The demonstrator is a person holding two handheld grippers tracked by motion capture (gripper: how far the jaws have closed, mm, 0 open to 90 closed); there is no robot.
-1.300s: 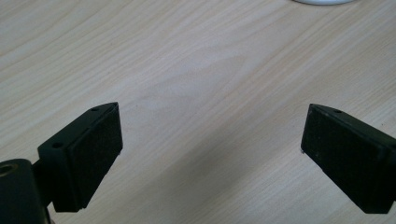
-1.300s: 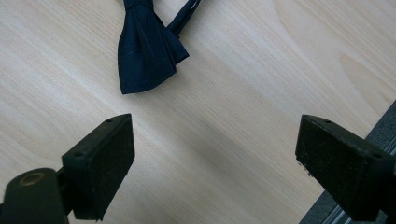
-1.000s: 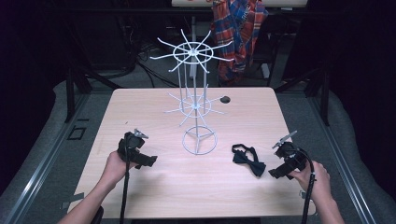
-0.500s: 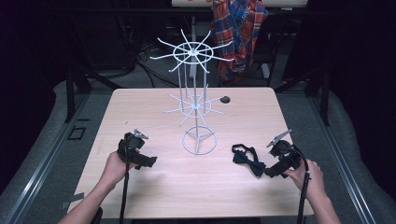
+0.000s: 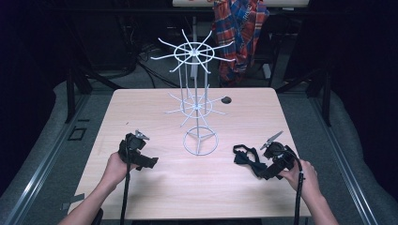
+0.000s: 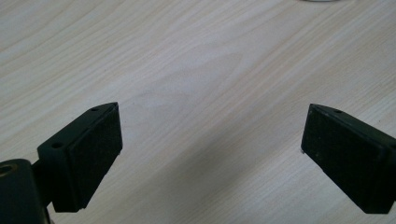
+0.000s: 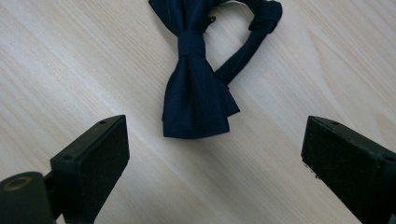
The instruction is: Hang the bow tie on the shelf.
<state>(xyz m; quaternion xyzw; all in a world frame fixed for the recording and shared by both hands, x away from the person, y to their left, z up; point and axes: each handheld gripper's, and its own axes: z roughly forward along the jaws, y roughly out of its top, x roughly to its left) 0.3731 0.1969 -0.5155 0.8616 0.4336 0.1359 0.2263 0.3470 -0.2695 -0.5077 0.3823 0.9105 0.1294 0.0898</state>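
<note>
A dark navy bow tie (image 5: 247,158) with its strap looped lies flat on the table at the front right. In the right gripper view the bow tie (image 7: 196,88) sits just ahead of the jaws, between their lines. My right gripper (image 7: 215,161) is open, close behind the tie, with nothing between its pads. In the high view the right gripper (image 5: 271,165) touches the tie's right end. My left gripper (image 5: 141,157) rests at the front left, open over bare wood (image 6: 210,144). A white wire display rack (image 5: 196,101) stands upright at the table's middle.
The light wooden table (image 5: 141,108) has a small dark object (image 5: 226,99) near its back edge, right of the rack. A plaid shirt (image 5: 239,33) hangs behind the table. The rack's round base (image 5: 200,141) lies between the two grippers.
My right gripper has moved left and forward toward the bow tie, closing the gap to it. The left gripper and the rack have stayed put.
</note>
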